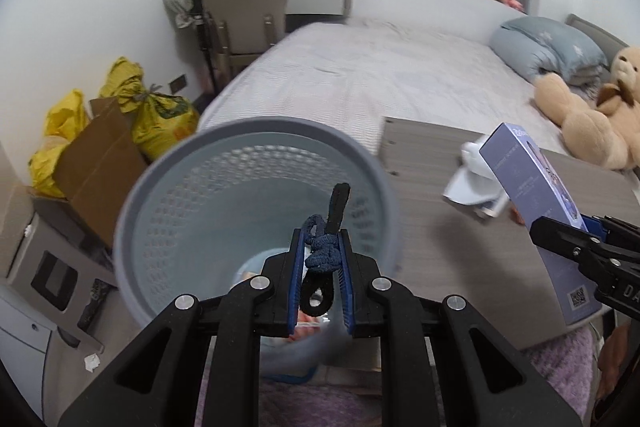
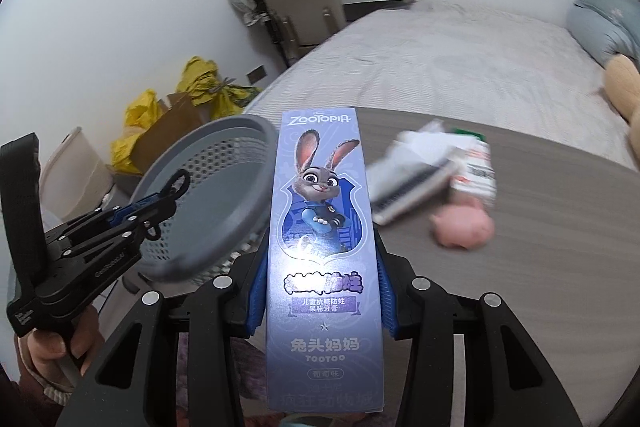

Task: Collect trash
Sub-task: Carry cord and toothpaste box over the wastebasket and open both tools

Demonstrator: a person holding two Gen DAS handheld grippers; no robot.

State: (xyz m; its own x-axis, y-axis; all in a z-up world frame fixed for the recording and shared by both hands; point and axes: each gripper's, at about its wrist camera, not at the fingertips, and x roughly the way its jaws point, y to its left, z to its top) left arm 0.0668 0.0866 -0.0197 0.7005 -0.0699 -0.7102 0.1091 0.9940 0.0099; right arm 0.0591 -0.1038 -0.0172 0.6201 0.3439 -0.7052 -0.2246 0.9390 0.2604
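Observation:
My left gripper (image 1: 320,239) is shut on a knotted dark blue and black cord (image 1: 322,259) and holds it over the mouth of a grey perforated waste bin (image 1: 168,211). The bin (image 2: 224,143) stands at the table's left end. My right gripper (image 2: 322,247) is shut on a tall purple Zootopia toothpaste box (image 2: 324,227), held upright just right of the bin. The left wrist view shows that box (image 1: 520,171) and the right gripper (image 1: 568,227) at its right edge. The left gripper (image 2: 168,199) with the cord (image 2: 178,183) appears in the right wrist view.
On the grey wooden table (image 2: 540,267) lie white crumpled packaging (image 2: 424,167) and a pink lump (image 2: 464,223). Behind it is a bed (image 1: 380,67) with a teddy bear (image 1: 588,119). Yellow bags (image 1: 156,111), a cardboard box (image 1: 96,163) and a chair (image 1: 244,15) stand left.

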